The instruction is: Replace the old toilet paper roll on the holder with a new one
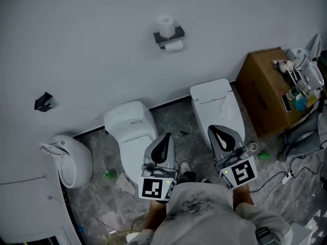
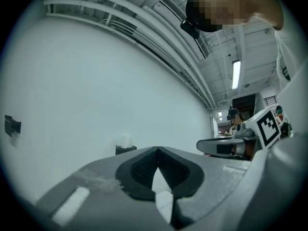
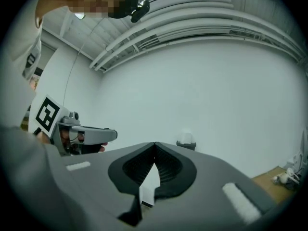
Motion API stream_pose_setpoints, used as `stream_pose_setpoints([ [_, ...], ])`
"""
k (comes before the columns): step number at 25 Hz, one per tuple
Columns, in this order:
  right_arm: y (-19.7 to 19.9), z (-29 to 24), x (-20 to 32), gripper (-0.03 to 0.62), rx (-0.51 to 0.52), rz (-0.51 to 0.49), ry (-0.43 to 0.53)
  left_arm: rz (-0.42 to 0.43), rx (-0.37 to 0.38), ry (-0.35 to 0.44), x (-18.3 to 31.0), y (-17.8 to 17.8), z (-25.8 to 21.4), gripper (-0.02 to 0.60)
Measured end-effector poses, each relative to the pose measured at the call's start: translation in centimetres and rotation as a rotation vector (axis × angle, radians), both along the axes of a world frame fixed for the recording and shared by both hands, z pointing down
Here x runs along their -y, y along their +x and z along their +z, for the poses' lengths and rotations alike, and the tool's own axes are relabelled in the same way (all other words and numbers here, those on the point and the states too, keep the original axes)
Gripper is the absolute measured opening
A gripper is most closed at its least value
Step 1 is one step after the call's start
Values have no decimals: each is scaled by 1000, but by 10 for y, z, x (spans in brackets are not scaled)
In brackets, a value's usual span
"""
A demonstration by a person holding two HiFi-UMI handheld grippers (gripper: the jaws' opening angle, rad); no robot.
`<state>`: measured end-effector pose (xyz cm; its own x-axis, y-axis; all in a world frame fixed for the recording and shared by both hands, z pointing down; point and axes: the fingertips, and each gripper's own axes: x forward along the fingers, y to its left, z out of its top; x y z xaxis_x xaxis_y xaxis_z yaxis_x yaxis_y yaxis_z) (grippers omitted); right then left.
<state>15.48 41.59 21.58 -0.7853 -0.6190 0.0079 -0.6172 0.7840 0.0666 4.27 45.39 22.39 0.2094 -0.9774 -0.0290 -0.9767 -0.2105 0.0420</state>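
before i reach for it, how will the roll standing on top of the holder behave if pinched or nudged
The upright roll looks like soft paper, so probably light and squashable under a hard pinch. It stands on end on the narrow top of the holder, so a sideways nudge could tip it off. Fallen on its side, it would likely roll.

You have no text you can read here: the print on the side of the cardboard box [image 1: 261, 92] and the small mark on the toilet [image 1: 132, 119] are too blurred.

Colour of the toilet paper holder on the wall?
Black toilet paper holder; clearest in the head view.
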Motion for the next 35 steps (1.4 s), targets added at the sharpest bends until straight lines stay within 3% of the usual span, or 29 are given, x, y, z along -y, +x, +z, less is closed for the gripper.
stream_pose_setpoints([
  [8,-43,8,36,0,-23,37,-26,34,-21,2,45,-40,4,2],
  [17,-68,15,84,0,-35,21,-32,36,-29,-21,93,-60,11,2],
  [35,-67,10,235,1,11,-32,-36,-41,7,-37,234,-66,6,2],
])
